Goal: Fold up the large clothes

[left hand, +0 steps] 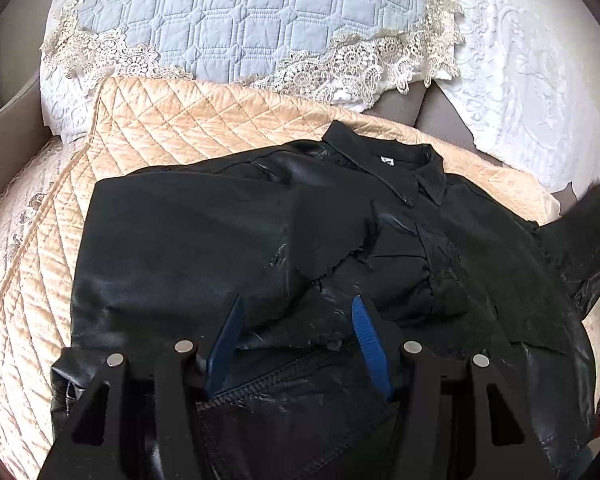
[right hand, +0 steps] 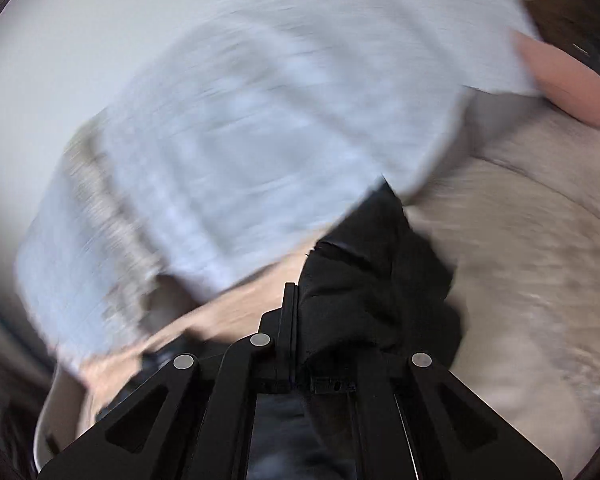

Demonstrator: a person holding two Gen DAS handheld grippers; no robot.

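A black leather jacket [left hand: 220,240] lies spread on a peach quilted cover [left hand: 172,120], its collar [left hand: 400,172] at the far side. My left gripper [left hand: 298,320] hovers low over the jacket's near part, jaws open; creased leather lies between the blue fingers [left hand: 226,340] but is not pinched. At the right edge a black jacket flap [left hand: 588,232] is lifted off the bed. The right wrist view is badly blurred. There my right gripper [right hand: 291,292] has its jaws together, and black jacket fabric [right hand: 372,280] bunches out from them to the right.
A pale blue quilted pillow [left hand: 240,12] with a lace border leans behind the peach cover, and shows as a blur [right hand: 260,120] in the right wrist view. White embossed bedding [left hand: 540,80] lies at the right. A beige cover [right hand: 520,260] spreads to the right.
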